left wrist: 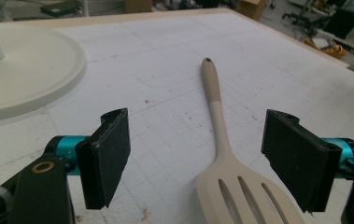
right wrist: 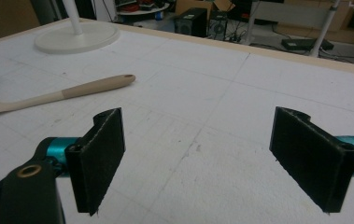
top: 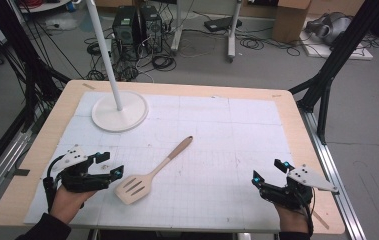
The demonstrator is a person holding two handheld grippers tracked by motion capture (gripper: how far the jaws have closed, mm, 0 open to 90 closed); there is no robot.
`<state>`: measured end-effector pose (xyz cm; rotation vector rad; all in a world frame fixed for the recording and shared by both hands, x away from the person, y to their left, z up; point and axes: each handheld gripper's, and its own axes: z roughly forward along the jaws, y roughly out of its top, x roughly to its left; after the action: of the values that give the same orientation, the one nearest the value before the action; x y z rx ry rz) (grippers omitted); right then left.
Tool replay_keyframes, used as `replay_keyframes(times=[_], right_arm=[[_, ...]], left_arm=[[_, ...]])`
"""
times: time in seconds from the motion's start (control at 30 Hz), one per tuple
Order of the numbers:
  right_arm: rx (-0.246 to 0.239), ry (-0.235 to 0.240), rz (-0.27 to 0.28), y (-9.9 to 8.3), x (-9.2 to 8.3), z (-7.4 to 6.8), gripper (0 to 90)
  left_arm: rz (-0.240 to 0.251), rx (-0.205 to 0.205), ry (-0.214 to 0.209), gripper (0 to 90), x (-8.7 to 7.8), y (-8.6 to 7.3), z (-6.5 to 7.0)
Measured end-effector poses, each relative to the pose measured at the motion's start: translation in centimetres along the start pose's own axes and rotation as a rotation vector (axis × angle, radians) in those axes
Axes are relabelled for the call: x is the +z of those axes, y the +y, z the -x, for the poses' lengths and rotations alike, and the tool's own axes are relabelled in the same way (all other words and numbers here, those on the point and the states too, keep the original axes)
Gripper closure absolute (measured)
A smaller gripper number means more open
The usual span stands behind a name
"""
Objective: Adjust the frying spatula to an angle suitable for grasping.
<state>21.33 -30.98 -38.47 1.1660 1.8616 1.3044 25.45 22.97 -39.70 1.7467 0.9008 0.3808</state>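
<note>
Two grippers low over the bench [top: 297, 125], both with jaws apart and empty. Left gripper [top: 113, 165] just beside the slotted spatula [top: 149, 176], lying flat mid-bench. Right gripper [top: 267, 171] well apart from it. Lamp base [top: 120, 113] farther back.

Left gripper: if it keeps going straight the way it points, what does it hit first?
Likely the spatula: its slotted blade lies between and just ahead of the open jaws of the left gripper. How far above the table the jaws stand is unclear, so they might pass over it.
</note>
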Motion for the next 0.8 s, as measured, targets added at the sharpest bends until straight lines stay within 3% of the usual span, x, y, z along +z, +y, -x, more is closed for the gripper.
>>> replay_keyframes(times=[0.3,0.43,0.63,0.8], right_arm=[[0.009,0.005,-0.001,0.2,0.6,-0.1,17.0],[0.000,-0.002,-0.006,0.4,0.8,-0.2,17.0],[-0.003,0.002,-0.009,0.3,0.8,-0.2,16.9],[0.002,0.002,-0.005,0.3,0.7,-0.1,17.0]], left_arm=[[-0.128,0.034,-0.082,27.8,4.6,3.4,1.3],[-0.182,0.041,-0.113,31.3,6.5,3.9,1.5],[-0.259,0.065,-0.107,31.8,7.7,3.7,1.7],[-0.271,0.059,-0.105,31.8,8.1,3.8,1.8]])
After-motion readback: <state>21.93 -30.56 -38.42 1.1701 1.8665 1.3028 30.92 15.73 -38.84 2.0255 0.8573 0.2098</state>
